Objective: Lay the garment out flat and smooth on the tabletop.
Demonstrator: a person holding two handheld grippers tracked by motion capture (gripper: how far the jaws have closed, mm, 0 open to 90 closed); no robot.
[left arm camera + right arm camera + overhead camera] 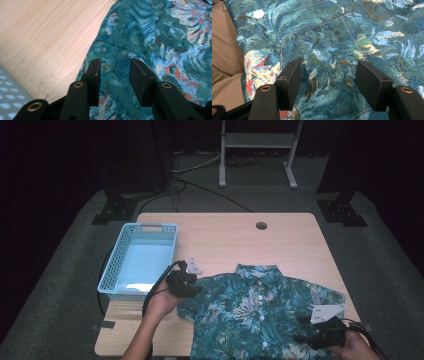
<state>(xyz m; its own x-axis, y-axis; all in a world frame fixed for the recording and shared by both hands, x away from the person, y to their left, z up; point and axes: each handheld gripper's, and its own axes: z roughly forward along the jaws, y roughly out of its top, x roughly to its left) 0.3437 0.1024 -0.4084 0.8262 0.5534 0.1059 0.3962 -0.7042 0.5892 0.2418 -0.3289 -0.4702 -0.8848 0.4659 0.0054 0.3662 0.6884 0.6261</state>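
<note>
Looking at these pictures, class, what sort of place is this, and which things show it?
Probably a recording studio or lab, not a home: a lone wooden table on grey carpet, black curtains all round, and cables trailing past a metal stand. A shirt and basket sit staged on it.

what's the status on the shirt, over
Left tool open, over the shirt's sleeve edge. Right tool open, over the chest pocket. Shirt flat, collar away from person. Basket to the left, not in the way.

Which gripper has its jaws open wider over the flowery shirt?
The right gripper, over the shirt's chest pocket near the table's front edge. Its jaws stand farther apart than the left gripper's, which hovers over a sleeve.
</note>
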